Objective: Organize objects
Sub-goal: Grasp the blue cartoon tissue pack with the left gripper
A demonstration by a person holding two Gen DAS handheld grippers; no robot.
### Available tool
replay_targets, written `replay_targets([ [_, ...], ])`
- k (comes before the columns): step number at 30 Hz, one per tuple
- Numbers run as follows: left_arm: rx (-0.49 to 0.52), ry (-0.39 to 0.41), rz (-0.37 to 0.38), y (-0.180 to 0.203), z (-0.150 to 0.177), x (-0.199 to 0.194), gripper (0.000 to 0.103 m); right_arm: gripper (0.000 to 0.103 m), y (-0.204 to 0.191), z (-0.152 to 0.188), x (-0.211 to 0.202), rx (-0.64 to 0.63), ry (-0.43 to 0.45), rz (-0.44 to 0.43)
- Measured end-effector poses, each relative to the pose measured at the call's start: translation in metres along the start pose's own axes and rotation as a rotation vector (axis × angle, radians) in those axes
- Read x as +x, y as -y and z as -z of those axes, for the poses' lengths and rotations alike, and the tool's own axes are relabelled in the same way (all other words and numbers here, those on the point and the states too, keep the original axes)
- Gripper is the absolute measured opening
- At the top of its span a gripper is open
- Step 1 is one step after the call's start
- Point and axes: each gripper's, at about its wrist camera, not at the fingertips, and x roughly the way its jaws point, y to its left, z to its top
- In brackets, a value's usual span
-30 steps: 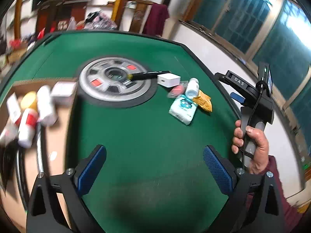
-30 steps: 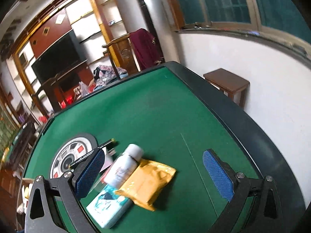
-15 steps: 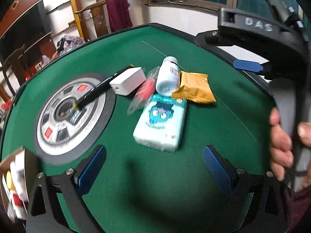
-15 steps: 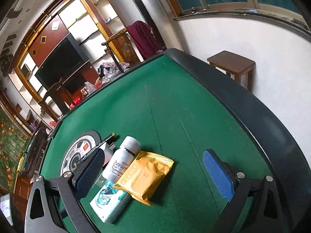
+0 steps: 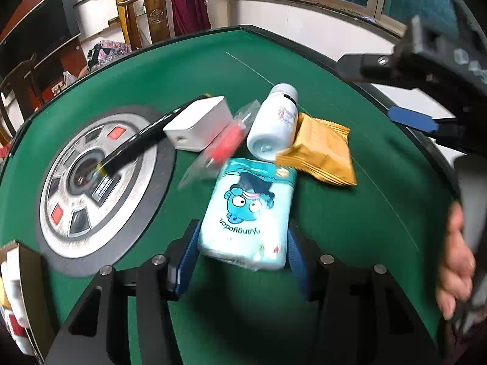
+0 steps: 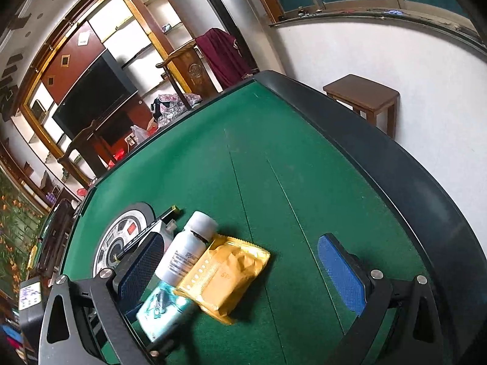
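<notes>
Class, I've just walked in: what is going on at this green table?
A person is tidying loose items. The left tongs are closed on the near end of a light blue tissue pack. The right tongs hang open over a white bottle and yellow packet, gripping nothing.

A pale blue tissue pack with a cartoon face lies flat on the green worktop; a white bottle lies on its side just beyond; a yellow sachet overlaps the pack's far corner, touching the bottle.
</notes>
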Motion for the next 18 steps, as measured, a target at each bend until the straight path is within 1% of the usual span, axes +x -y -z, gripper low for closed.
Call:
replay_targets([
  [2, -0.011, -0.003, -0.009, -0.006, 0.008, -0.009, 0.051, 0.103, 0.000, 0.001, 0.002, -0.003, -0.010, -0.004],
  [4, -0.039, -0.012, -0.002, -0.016, 0.019, -0.022, 0.051, 0.103, 0.000, 0.002, 0.003, 0.001, -0.017, -0.022],
  [6, -0.076, -0.025, 0.025, -0.025, 0.034, -0.035, 0.052, 0.103, 0.003, 0.002, 0.007, 0.024, -0.035, -0.070],
  [7, -0.090, -0.025, 0.037, -0.030, 0.039, -0.041, 0.052, 0.103, 0.007, 0.002, 0.010, 0.049, -0.050, -0.116],
  [8, -0.105, -0.023, 0.045, -0.033, 0.044, -0.046, 0.053, 0.103, 0.012, 0.002, 0.015, 0.090, -0.074, -0.181],
  [11, -0.137, -0.011, 0.046, -0.042, 0.056, -0.055, 0.054, 0.103, 0.021, 0.004, 0.026, 0.174, -0.108, -0.264],
  [13, -0.154, -0.006, 0.041, -0.046, 0.060, -0.054, 0.054, 0.103, 0.022, 0.005, 0.034, 0.206, -0.147, -0.335],
  [15, -0.175, -0.016, 0.039, -0.050, 0.059, -0.049, 0.056, 0.103, 0.016, 0.011, 0.044, 0.216, -0.222, -0.443],
  [18, -0.188, -0.009, 0.034, -0.052, 0.060, -0.045, 0.061, 0.103, -0.006, 0.022, 0.052, 0.174, -0.353, -0.660],
])
